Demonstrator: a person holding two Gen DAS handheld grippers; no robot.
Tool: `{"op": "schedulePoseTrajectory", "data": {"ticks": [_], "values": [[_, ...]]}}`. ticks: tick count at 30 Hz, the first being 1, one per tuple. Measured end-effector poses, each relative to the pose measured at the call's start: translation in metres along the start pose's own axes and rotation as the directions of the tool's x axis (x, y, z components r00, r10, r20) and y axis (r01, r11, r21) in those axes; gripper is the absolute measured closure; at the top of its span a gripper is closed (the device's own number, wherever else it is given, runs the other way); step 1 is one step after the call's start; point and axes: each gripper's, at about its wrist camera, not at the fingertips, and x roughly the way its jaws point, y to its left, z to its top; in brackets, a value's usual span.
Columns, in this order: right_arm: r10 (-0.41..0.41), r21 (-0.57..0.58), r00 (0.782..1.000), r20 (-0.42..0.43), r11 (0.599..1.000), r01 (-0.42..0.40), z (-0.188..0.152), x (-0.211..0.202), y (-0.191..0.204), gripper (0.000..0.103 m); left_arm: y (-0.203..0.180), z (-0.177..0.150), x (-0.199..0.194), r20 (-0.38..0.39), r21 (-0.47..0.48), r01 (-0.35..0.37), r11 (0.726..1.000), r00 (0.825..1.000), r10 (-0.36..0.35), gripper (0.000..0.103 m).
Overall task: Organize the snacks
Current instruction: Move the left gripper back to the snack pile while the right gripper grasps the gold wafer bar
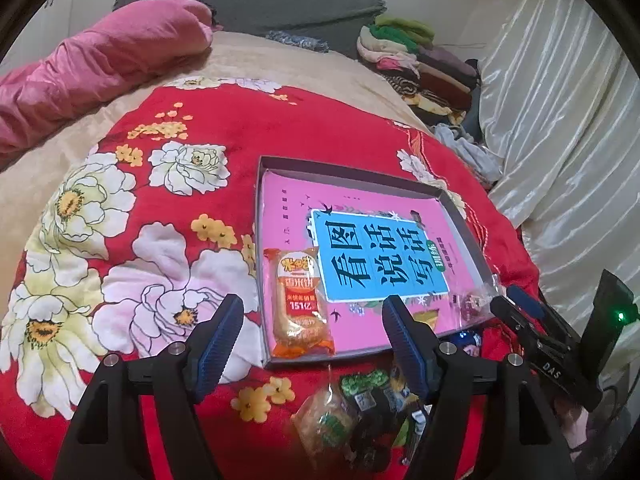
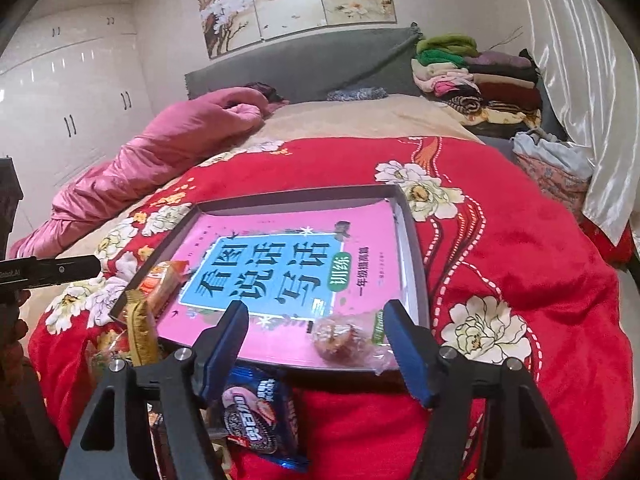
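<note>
A red floral blanket (image 1: pixel 192 128) filled the middle of both views, spread over a bed. On it lay a shallow grey tray (image 1: pixel 352 168) holding a pink book (image 1: pixel 360 208) with a blue title panel, sitting right of centre in the left wrist view.

Two snacks already lay in the tray: an orange rice-cracker packet (image 1: pixel 299 304) at its lower left corner, long axis running up and down the frame, and a clear-wrapped pastry (image 2: pixel 340 340) at the lower right corner of the right wrist view.

The unsorted snacks sat outside the tray, along its lower edge. In the left wrist view a loose pile (image 1: pixel 360 412) lay at bottom centre, partly behind the right-hand finger. In the right wrist view a blue cookie packet (image 2: pixel 260 416) lay at bottom centre, just below the left-hand finger, its long axis slanting up-left to down-right.

The left gripper (image 1: pixel 312 340) stood released, nothing between its fingers. The right gripper (image 2: pixel 316 348) was likewise spread and empty, the pastry lying free beyond its tips.

Judging by position, the cookie packet lay nearest the right gripper, which would have to draw back and drop to reach it.
</note>
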Motion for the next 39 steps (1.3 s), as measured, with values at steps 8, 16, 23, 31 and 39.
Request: {"op": "schedulePoseTrajectory", "data": {"ticks": [8,16,23,31,39], "values": [[0.022,0.0,1.0,0.008,1.0,-0.022,0.0,-0.007,0.005,0.032,0.003,-0.011,-0.009,-0.027,0.025,0.005,1.0,1.0,-0.004,0.028],[0.059,-0.034,0.998,0.015,0.998,-0.059,-0.002,-0.015,0.018,0.03,0.01,-0.024,-0.01,-0.07,0.038,0.002,0.999,0.998,0.0,0.027],[0.094,-0.073,0.996,0.006,0.993,-0.093,-0.005,-0.017,0.035,0.029,0.008,-0.037,-0.005,-0.123,0.07,0.01,0.998,0.992,-0.001,0.027],[0.141,-0.11,0.99,-0.007,0.984,-0.141,-0.008,-0.019,0.051,0.029,0.003,-0.051,0.006,-0.186,0.072,0.042,0.996,0.982,-0.028,0.027],[0.181,-0.149,0.983,-0.035,0.972,-0.184,-0.012,-0.018,0.066,0.029,0.004,-0.062,0.017,-0.237,0.044,0.075,0.996,0.969,-0.063,0.03]]}}
